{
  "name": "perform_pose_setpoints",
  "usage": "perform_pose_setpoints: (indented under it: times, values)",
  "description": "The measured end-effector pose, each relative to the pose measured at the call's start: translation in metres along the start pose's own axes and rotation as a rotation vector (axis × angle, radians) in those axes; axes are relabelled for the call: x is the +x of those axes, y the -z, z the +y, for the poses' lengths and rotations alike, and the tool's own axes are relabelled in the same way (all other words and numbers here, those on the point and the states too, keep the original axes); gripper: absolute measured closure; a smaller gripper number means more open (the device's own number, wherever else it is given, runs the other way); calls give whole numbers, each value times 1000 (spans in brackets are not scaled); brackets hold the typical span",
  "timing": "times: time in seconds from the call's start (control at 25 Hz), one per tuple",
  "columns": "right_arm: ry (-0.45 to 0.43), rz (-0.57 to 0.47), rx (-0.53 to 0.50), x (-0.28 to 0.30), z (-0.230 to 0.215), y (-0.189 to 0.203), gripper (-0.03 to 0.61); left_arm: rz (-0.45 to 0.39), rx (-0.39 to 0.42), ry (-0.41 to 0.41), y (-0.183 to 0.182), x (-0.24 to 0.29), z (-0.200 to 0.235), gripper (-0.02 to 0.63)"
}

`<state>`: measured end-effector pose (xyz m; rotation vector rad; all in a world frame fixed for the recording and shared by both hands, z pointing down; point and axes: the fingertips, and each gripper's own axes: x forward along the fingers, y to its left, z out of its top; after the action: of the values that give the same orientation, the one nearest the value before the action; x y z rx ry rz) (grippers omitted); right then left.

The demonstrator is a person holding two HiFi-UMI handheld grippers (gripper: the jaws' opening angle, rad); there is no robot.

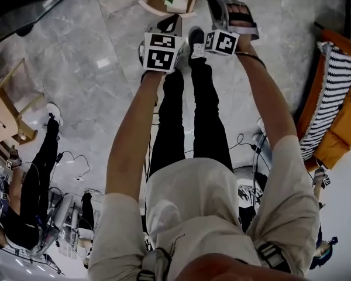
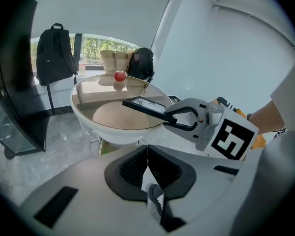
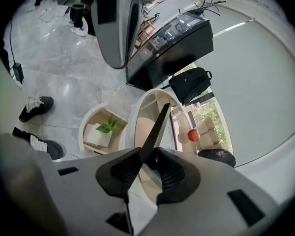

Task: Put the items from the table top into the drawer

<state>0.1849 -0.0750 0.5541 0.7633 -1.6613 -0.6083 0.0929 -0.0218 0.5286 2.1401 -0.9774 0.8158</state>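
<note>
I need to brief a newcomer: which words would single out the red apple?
Find the round glass-topped table. At its far edge, in front of the tan paper bags, sits the apple: small, round and red, unlike the flat black panel held in the right gripper.

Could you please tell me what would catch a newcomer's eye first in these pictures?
The right tool grips a flat black item, held above the round glass-topped table. A red apple sits on the table's far side, and the open drawer below holds a leafy green sprig.
</note>
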Motion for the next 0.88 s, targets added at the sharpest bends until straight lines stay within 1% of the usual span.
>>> perform_pose_setpoints:
  times: [0.12, 0.24, 0.36, 0.48, 0.64, 0.88]
  values:
    - [46, -44, -4, -15, -30, -16, 477, -23, -5, -21, -15, -11, 11, 592]
    - [82, -69, -4, -24, -57, -32, 486, -44, -14, -36, -24, -25, 18, 592]
    - [104, -97, -19, -28, -76, -50, 488, -57, -28, -48, -29, -38, 25, 592]
    - [110, -145, -45, -27, -87, -75, 488, -68, -52, -76, -27, -50, 38, 592]
    - [105, -239, -79, -26, -86, -123, 488, -84, -106, -122, -15, -68, 67, 592]
    - [66, -412, -137, -30, -56, -213, 488, -93, -187, -209, 24, -107, 112, 592]
